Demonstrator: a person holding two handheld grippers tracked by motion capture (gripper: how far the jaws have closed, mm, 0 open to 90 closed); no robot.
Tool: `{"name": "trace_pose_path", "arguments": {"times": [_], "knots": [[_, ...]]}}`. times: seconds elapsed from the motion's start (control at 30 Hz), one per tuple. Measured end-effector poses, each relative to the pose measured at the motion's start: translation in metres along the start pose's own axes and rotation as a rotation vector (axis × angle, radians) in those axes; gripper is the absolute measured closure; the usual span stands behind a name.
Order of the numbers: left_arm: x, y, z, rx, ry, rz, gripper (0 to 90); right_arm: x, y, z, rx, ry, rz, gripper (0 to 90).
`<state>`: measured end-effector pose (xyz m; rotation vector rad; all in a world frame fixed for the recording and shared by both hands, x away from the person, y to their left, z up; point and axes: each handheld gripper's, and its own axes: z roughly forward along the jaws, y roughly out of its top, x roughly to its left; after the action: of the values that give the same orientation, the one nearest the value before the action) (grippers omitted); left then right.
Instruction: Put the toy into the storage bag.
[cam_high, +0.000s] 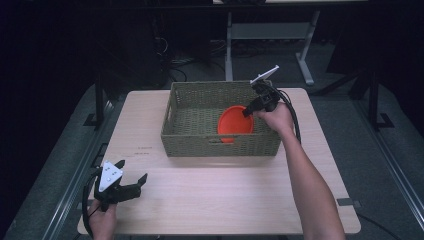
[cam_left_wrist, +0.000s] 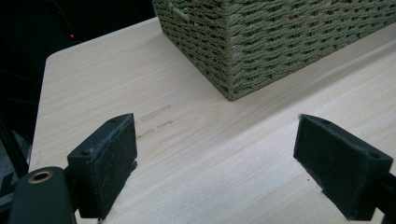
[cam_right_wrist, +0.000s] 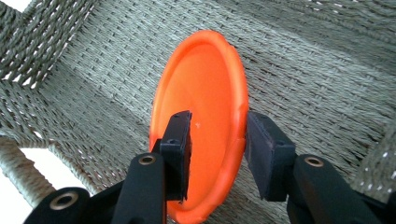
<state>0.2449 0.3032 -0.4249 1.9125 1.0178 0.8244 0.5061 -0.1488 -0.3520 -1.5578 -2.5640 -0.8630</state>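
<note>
An orange plate (cam_high: 234, 124) sits tilted inside the green woven basket (cam_high: 190, 142), towards its right side. My right gripper (cam_high: 247, 111) reaches down into the basket from the right. In the right gripper view its jaws (cam_right_wrist: 217, 137) straddle the plate's rim (cam_right_wrist: 233, 93): one pad is in front of the plate's hollow face, the other outside the rim, and a gap shows, so it is open. My left gripper (cam_high: 132, 171) rests low over the table's front left corner, open, with bare wood between its pads (cam_left_wrist: 109, 161).
The basket stands at the middle back of the light wooden table (cam_high: 215, 200). In the left gripper view its near corner (cam_left_wrist: 231, 91) lies ahead of the jaws. Dark floor and metal stands surround the table.
</note>
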Motion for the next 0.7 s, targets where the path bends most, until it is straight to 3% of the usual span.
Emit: {"name": "trace_pose_path", "arguments": {"times": [0.33,0.4,0.5,0.7], "knots": [[0.000,0.000,0.001,0.002,-0.003,0.000,12.8,-0.010,-0.012,-0.013,-0.053,0.040,0.010,58.9],[0.000,0.000,0.001,-0.001,-0.001,-0.008,12.8,-0.011,-0.015,-0.014,-0.043,0.080,0.003,54.7],[0.001,-0.001,0.001,0.006,0.000,-0.002,12.8,-0.009,-0.018,-0.016,-0.033,0.081,-0.010,50.5],[0.001,-0.001,0.000,-0.003,0.002,-0.010,12.8,-0.009,-0.024,-0.026,-0.072,0.136,-0.020,42.5]]}}
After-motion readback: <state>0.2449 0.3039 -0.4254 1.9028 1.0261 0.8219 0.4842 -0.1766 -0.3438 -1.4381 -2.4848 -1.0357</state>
